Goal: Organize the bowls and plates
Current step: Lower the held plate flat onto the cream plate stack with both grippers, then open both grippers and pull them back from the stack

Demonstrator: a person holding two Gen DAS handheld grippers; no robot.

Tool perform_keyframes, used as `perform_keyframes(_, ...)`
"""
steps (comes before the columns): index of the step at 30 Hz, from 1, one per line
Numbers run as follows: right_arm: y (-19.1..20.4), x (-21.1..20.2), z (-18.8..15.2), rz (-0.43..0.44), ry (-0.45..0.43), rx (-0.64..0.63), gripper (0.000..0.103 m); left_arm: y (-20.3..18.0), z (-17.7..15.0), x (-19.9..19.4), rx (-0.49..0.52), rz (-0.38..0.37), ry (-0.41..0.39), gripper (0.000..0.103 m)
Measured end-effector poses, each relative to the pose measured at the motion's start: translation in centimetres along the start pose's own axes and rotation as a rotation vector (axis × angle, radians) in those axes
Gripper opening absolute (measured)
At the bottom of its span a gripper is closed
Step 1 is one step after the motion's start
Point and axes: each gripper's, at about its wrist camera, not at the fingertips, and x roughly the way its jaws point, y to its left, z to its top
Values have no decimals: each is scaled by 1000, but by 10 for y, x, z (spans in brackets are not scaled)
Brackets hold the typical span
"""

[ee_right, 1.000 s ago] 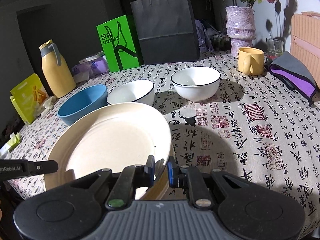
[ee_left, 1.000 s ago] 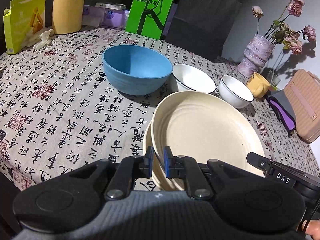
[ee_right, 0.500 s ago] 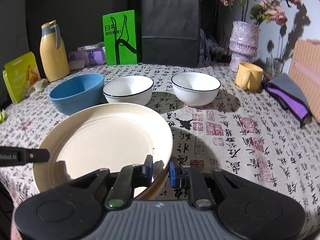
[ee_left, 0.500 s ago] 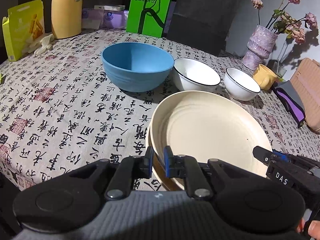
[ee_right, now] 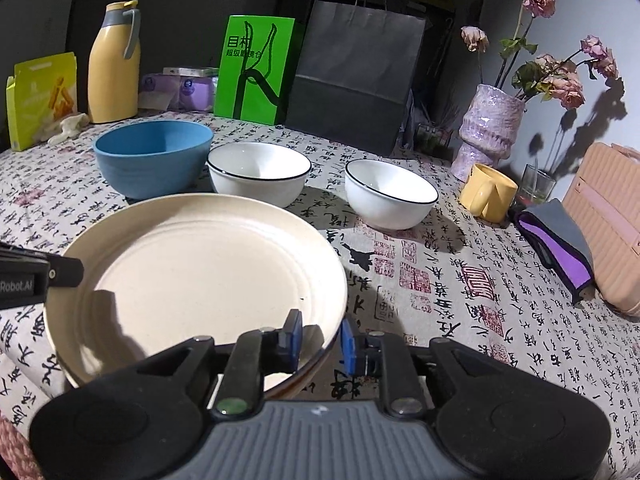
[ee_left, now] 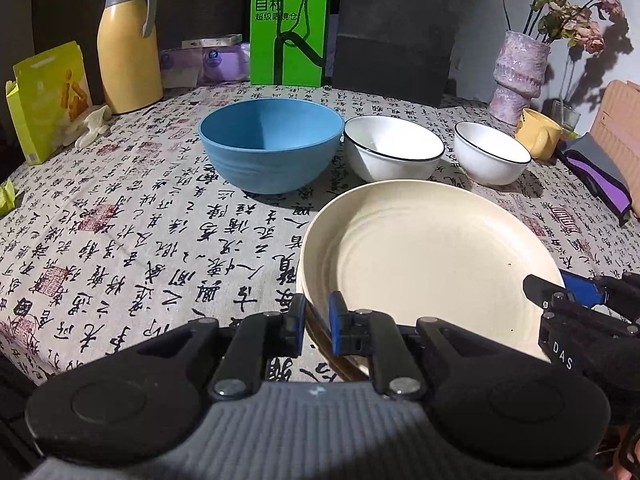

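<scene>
A cream plate (ee_left: 424, 264) (ee_right: 200, 272) lies almost level at the table's near edge, on a second plate whose darker rim (ee_left: 344, 366) shows beneath it. My left gripper (ee_left: 317, 320) is shut on the cream plate's near-left rim. My right gripper (ee_right: 320, 340) straddles the plate's near-right rim. Its jaws are opening, and the rim stands between the pads with a gap beside it. Behind the plate stand a blue bowl (ee_left: 272, 144) (ee_right: 154, 156) and two white bowls with black rims (ee_left: 394, 148) (ee_left: 492, 156).
A yellow jug (ee_left: 128, 44), a yellow box (ee_left: 48, 96), a green bag (ee_left: 288, 28) and a black paper bag (ee_right: 356, 76) line the back. A vase (ee_left: 518, 76), a yellow mug (ee_left: 538, 138), a purple pouch (ee_right: 556, 240) and a pink case (ee_right: 608, 224) stand at the right.
Both grippers have sunk a little with the cream plate, which went from tilted to nearly level on the lower plate. The right pads stand slightly wider apart.
</scene>
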Motion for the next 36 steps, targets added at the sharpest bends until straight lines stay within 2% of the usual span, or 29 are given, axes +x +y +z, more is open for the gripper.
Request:
perform_keyframes(5, 7, 2, -4, -26, 1, -56, 21, 2, -3, 4, -4, 8, 10, 12)
perform_keyframes(9, 2, 2, -3, -6, 8, -28, 22, 4, -3, 4, -17, -3, 10, 12)
perform_keyframes(11, -1, 3, -3, 5, 10, -11, 29, 8, -3, 3, -37, -18, 9, 14)
perform_keyframes(12, -3, 2, -3, 13, 10, -1, 32, 10, -3, 2, -49, -30, 6, 20)
perform_keyframes(15, -10, 1, -6, 43, 9, 41, 50, 17, -4, -3, -79, -26, -19, 55)
perform_keyframes(17, -16, -2, -8, 65, -5, 83, 66, 25, -7, -9, -98, -44, -55, 63)
perform_keyframes(18, -20, -5, -9, 78, -16, 106, 70, 29, -8, -13, -112, -59, -70, 74)
perform_keyframes(19, -23, -8, -11, 92, -26, 131, 81, 33, -10, -16, -128, -77, -89, 91)
perform_keyframes(20, -28, -12, -13, 112, -36, 162, 91, 39, -14, -21, -147, -90, -115, 98)
perform_keyframes(21, -33, -15, -16, 138, -46, 195, 93, 43, -18, -26, -162, -94, -147, 103)
perform_keyframes(24, -45, -27, -27, 203, -74, 287, 96, 53, -29, -41, -175, -81, -233, 103)
perform_keyframes(25, -46, -30, -30, 209, -82, 302, 102, 56, -32, -46, -178, -77, -259, 103)
perform_keyframes(28, -47, -43, -42, 225, -119, 325, 103, 65, -42, -57, -180, -74, -316, 103)
perform_keyframes(36, -40, -71, -50, 252, -190, 315, 103, 69, -65, -68, -150, -66, -353, 103)
